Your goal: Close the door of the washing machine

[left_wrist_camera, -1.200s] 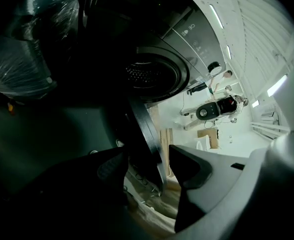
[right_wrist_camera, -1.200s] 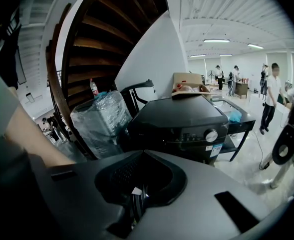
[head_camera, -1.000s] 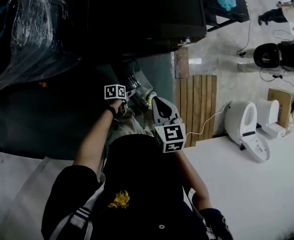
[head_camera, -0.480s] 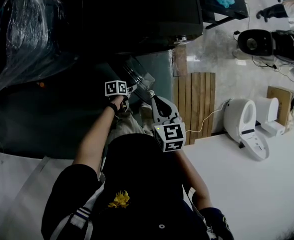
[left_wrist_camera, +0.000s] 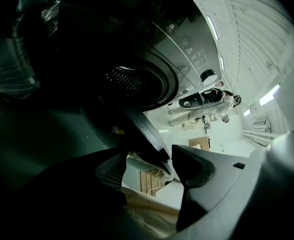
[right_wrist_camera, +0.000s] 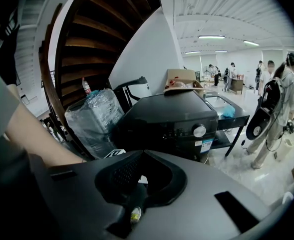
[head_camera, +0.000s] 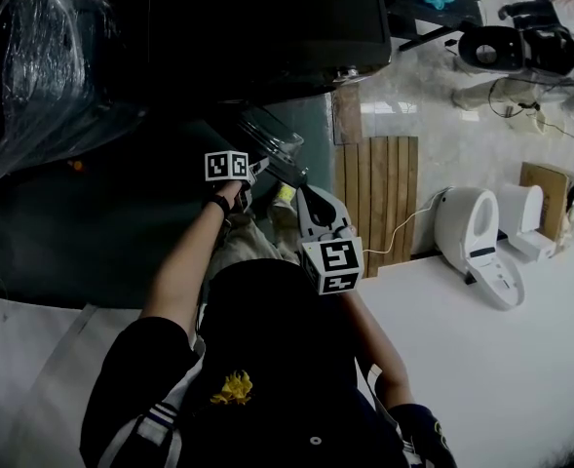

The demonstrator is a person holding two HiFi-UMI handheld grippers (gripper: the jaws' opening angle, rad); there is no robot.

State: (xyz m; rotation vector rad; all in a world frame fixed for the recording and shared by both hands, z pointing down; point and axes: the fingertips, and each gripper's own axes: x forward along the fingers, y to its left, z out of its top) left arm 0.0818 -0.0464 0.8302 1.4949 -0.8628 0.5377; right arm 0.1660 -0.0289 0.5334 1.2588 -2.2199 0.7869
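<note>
Large white hall (right_wrist_camera: 226,19), showroom-like: washing machine (right_wrist_camera: 166,116), toilet (head_camera: 472,247), wooden staircase (right_wrist_camera: 99,31).

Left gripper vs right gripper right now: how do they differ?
Jaws: the left gripper has its jaws apart, while the right gripper has them together.
Contents: the dark edge of the door runs through the left gripper's gap, though contact can't be confirmed. The right gripper holds nothing.
Shared: both point toward the washing machine.
</note>
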